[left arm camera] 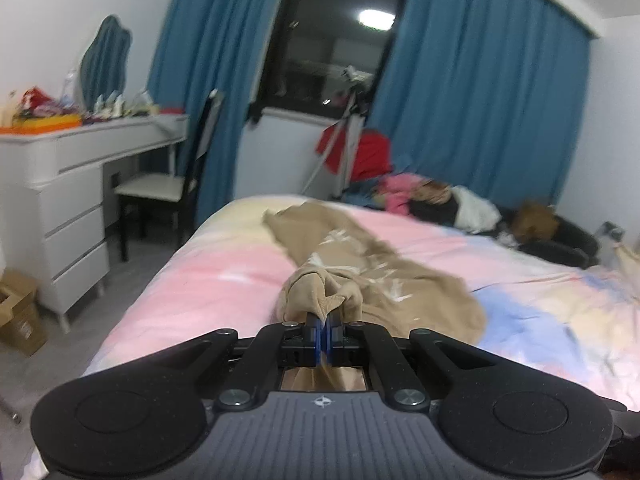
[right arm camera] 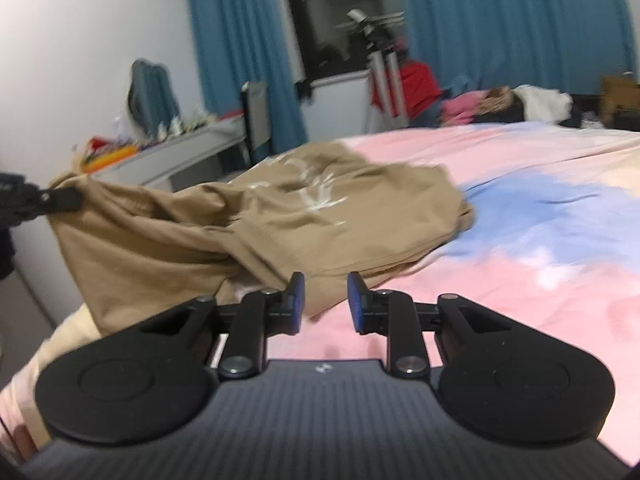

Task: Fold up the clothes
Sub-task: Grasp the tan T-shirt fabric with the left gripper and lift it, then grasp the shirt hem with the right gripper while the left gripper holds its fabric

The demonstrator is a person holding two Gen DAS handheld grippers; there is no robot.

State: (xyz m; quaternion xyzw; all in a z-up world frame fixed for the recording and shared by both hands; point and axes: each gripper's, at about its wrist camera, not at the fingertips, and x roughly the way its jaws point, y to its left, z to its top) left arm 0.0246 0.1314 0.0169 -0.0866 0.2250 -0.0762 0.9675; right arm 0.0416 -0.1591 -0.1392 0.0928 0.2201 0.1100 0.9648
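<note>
Tan shirt (right arm camera: 280,216) lay near the bed's (right arm camera: 520,260) edge; my left gripper (left arm camera: 323,316) pinched its bunched corner, my right gripper (right arm camera: 323,300) gaped empty, seemingly just above its hem.

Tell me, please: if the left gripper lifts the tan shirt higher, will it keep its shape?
Probably not. The shirt already sags and bunches where the left gripper pinches it, so it looks floppy. It seems thin and light, and would likely drag across the bed.
</note>
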